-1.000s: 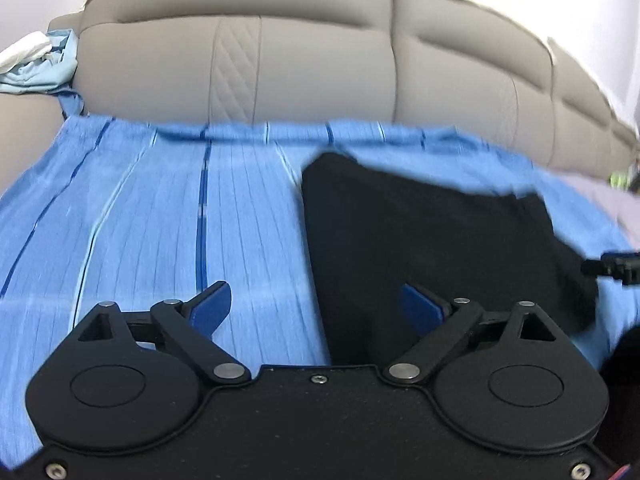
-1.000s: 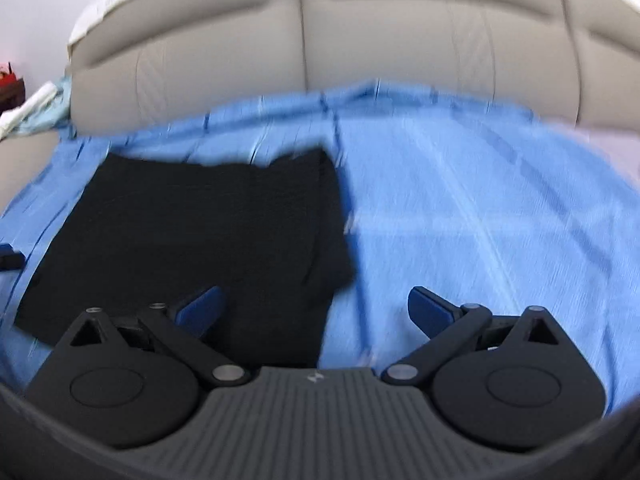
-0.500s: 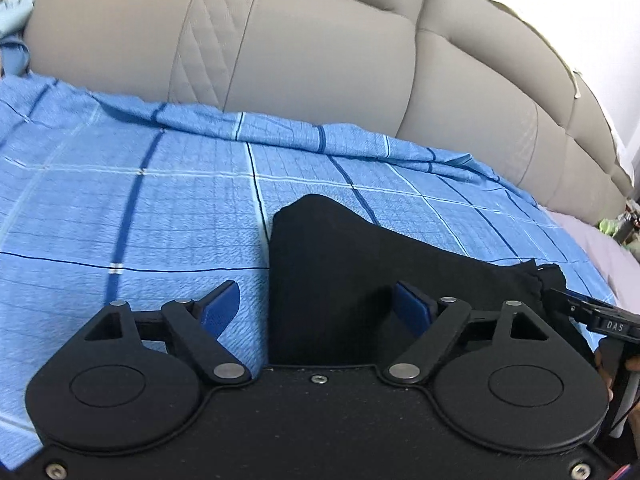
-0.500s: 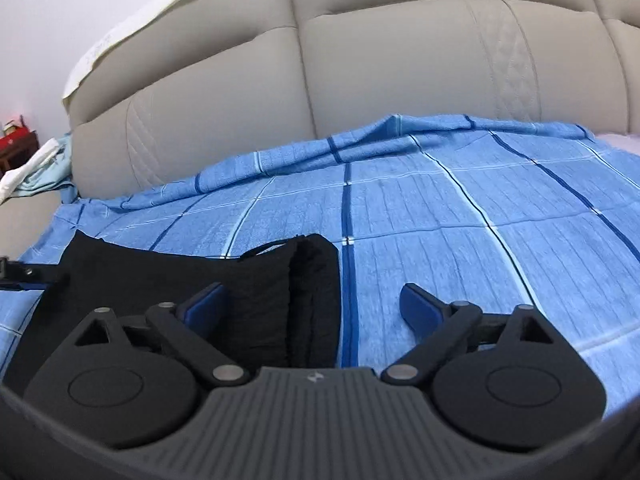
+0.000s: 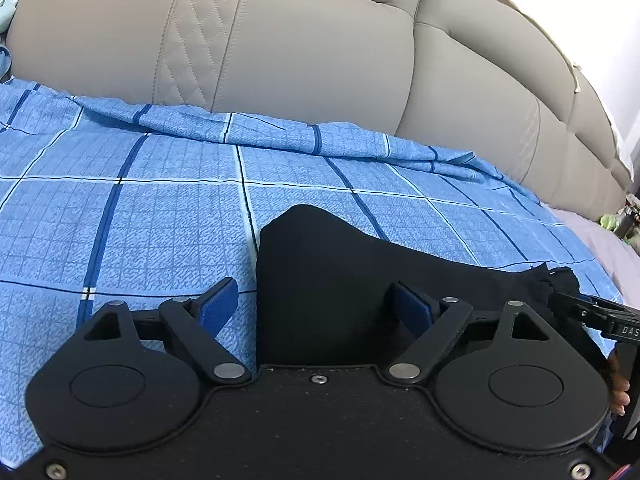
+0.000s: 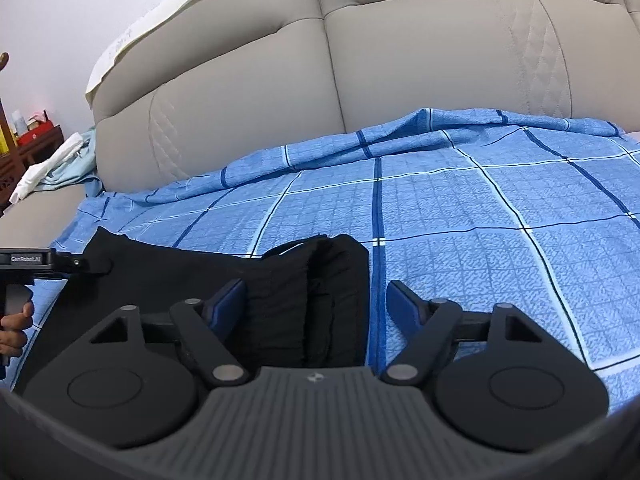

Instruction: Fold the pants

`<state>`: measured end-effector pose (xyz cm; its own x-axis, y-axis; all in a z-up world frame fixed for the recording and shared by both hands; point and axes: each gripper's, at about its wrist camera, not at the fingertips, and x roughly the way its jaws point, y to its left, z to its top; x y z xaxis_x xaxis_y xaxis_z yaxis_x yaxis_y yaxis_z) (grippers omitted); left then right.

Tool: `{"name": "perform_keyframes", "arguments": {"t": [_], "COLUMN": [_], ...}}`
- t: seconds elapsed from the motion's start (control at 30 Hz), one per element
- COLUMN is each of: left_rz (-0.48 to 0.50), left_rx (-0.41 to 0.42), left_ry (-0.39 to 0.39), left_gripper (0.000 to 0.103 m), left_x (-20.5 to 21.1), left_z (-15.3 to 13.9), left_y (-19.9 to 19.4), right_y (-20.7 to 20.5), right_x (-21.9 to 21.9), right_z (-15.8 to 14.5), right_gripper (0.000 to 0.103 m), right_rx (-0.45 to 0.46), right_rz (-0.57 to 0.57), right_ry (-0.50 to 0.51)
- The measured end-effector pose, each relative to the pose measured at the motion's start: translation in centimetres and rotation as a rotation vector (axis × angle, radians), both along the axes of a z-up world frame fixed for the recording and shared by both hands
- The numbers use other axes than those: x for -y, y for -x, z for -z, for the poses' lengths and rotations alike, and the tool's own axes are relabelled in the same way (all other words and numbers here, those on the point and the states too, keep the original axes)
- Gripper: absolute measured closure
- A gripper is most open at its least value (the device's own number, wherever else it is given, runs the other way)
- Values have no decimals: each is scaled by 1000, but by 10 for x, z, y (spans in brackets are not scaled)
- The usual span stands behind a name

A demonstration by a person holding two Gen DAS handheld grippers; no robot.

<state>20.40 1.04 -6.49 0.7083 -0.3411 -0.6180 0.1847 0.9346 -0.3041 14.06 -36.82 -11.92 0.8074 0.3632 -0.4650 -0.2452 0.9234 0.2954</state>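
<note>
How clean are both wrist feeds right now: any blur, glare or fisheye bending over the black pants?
Left wrist view: sharp, no motion blur; the black pants read as a flat dark mass, folds lost; the headboard bows with fisheye. Right wrist view: also sharp, pants creases visible, the blue checked sheet evenly lit, grid lines curving, no glare.
</note>
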Motion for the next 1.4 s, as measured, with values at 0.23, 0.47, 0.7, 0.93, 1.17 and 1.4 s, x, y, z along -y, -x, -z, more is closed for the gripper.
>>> {"name": "perform_keyframes", "arguments": {"t": [0.23, 0.47, 0.7, 0.93, 1.17, 1.4], "left_rz": [8, 22, 62, 87, 82, 61], "left_rx": [10, 15, 14, 13, 25, 29], "left_ry": [-10, -28, -27, -84, -155, -166], "left_gripper": [18, 15, 7, 2, 8, 13], "left_x": [4, 10, 12, 24, 32, 31], "left_z": [2, 3, 4, 5, 6, 5], "left_y": [-6, -8, -9, -11, -7, -4], "right_y": [0, 0, 0, -1, 0, 0], "right_x": [-5, -4, -3, -11, -13, -13], "right_z": [-1, 0, 0, 1, 1, 1], "right_gripper": [29, 30, 33, 47, 47, 47], "right_rx": [1, -1, 2, -1, 3, 6], "right_rz": [-28, -33, -37, -71, -68, -67], "right_ry": [-7, -23, -31, -54, -58, -55]}}
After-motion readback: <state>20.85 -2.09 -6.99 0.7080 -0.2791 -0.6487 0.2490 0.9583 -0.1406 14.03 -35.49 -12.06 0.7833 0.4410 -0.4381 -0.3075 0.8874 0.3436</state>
